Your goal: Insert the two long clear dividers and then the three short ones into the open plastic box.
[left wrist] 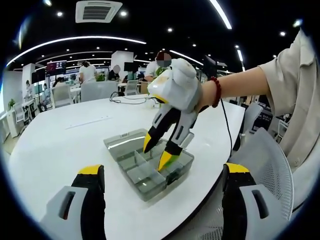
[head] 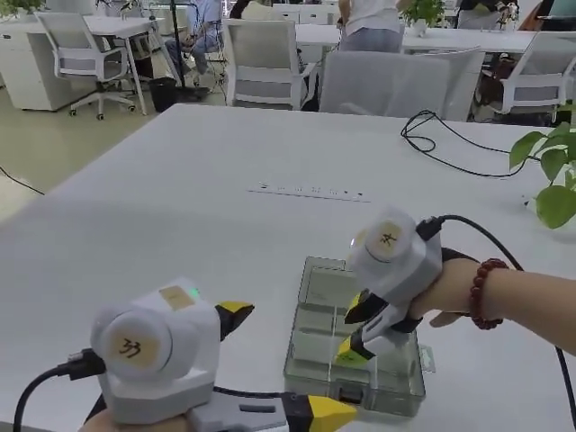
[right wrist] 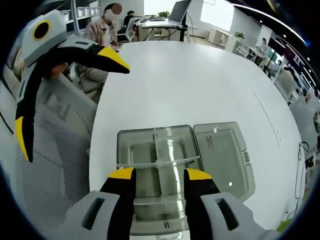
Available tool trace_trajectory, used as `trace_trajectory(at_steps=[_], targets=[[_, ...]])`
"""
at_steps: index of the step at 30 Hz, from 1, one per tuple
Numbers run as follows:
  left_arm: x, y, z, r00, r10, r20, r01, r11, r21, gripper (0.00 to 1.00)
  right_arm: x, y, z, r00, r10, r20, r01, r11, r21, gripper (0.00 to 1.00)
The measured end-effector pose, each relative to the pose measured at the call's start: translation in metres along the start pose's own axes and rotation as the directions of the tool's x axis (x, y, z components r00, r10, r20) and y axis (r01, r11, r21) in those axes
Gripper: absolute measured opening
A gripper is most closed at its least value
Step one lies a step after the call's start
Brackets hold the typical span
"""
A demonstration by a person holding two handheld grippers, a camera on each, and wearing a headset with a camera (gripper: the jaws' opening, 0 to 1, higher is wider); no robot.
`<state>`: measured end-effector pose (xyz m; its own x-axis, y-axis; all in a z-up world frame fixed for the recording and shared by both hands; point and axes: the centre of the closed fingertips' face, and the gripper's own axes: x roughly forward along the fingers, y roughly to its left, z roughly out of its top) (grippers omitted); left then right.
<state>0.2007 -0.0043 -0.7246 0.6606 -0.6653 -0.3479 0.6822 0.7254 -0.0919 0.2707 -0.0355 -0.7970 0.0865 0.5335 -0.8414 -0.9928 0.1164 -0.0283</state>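
Tan sticker on each gripper, its mark unreadable. Right gripper is half open over the plastic box, nothing seen held. Left gripper is wide open and empty at near left; black cable lies far right.

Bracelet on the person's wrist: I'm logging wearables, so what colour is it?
It is a dark red round-beaded bracelet, and it shows best in the head view.

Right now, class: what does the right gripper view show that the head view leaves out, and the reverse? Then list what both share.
The right gripper view adds a grey mesh chair at the table's edge. The head view adds a black cable, plant leaves and a red bead bracelet. Both share the white table, the clear box with crossed dividers, the left gripper with jaws wide apart, and the right gripper over the box.
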Motion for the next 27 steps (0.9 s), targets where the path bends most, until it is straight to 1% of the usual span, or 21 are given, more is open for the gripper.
trace_trajectory(at_steps=[1, 3, 7, 12, 14, 16, 18, 24, 27], targets=[[0.0, 0.0, 0.0, 1.0, 0.0, -0.003, 0.0, 1.0, 0.003, 1.0, -0.003, 0.001, 0.0, 1.0, 0.002, 0.003, -0.002, 1.0, 0.001, 0.44], [0.0, -0.001, -0.001, 1.0, 0.0, -0.006, 0.0, 1.0, 0.006, 1.0, -0.009, 0.002, 0.0, 0.9998, 0.004, 0.017, -0.004, 1.0, 0.005, 0.47], [0.0, -0.001, 0.0, 1.0, 0.0, -0.008, 0.0, 1.0, 0.01, 1.0, -0.022, 0.003, -0.003, 0.9991, -0.003, 0.043, 0.003, 1.0, -0.007, 0.51], [0.001, 0.0, 0.0, 0.9999, -0.001, -0.012, 0.002, 1.0, 0.01, 1.0, -0.036, 0.005, -0.011, 0.9974, -0.009, 0.072, 0.009, 1.0, 0.013, 0.56], [0.001, 0.0, 0.001, 0.9999, -0.002, -0.011, 0.002, 1.0, 0.009, 1.0, -0.042, 0.006, -0.017, 0.9969, -0.012, 0.078, 0.011, 1.0, 0.011, 0.57], [0.001, -0.001, 0.003, 1.0, -0.004, -0.003, 0.004, 1.0, 0.009, 1.0, -0.048, 0.007, -0.023, 0.9965, -0.014, 0.082, 0.013, 1.0, 0.015, 0.58], [0.001, 0.0, 0.003, 1.0, -0.003, -0.006, 0.003, 1.0, 0.009, 1.0, -0.053, 0.008, -0.027, 0.9958, -0.018, 0.089, 0.016, 1.0, 0.019, 0.59], [0.001, 0.001, 0.004, 1.0, 0.001, -0.01, -0.001, 1.0, 0.015, 1.0, -0.069, 0.005, -0.05, 0.9941, -0.042, 0.1, 0.037, 0.998, 0.045, 0.62], [0.001, 0.002, 0.003, 0.9998, 0.006, -0.019, -0.006, 1.0, 0.018, 1.0, -0.077, 0.004, -0.061, 0.9932, -0.051, 0.105, 0.045, 0.997, 0.062, 0.62]])
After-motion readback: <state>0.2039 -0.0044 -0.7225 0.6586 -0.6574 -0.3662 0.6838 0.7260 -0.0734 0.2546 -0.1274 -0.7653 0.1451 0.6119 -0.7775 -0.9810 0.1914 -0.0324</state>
